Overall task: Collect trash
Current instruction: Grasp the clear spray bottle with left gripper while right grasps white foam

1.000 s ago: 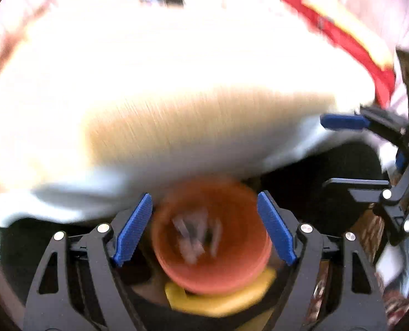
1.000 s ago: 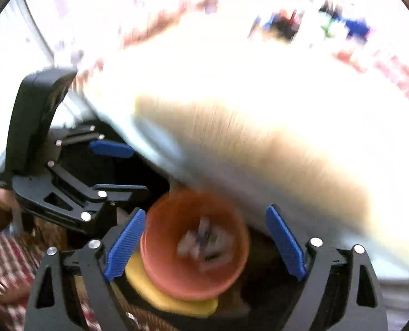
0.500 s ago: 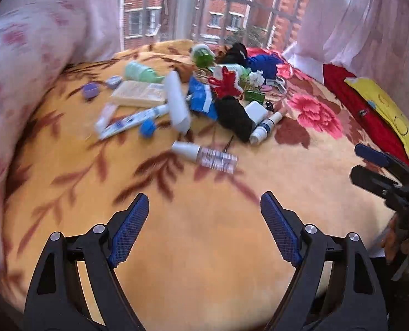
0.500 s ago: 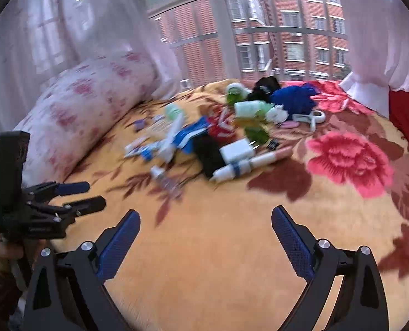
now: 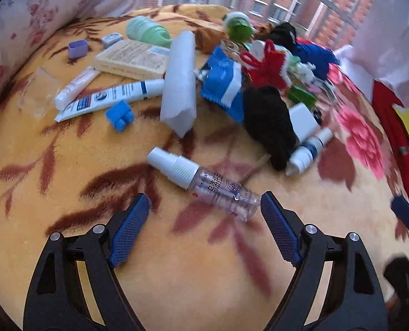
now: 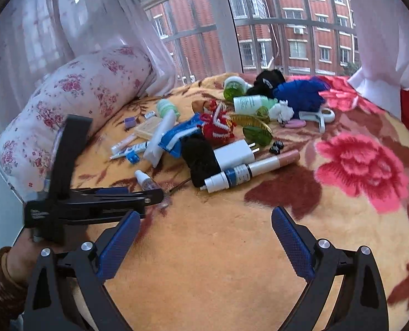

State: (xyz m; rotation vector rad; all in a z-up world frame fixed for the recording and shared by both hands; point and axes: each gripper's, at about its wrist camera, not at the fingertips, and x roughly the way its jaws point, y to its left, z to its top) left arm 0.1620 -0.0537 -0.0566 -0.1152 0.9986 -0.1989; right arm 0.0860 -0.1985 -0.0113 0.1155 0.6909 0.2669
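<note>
Both tongs gape wide and empty; the left tongs hang above the spray bottle, which lies slantwise between the tips, cap away; the right tongs hang over bare blanket.

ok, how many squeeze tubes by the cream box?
2. Small pink-white tube left of the cream box; longer blue-printed tube just in front of the box. The pile may hide more.

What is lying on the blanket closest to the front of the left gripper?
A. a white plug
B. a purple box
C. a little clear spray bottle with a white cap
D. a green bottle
C. In the left wrist view the clear spray bottle lies on its side on the blanket just ahead of the open left gripper, while the other clutter sits farther back.
</note>
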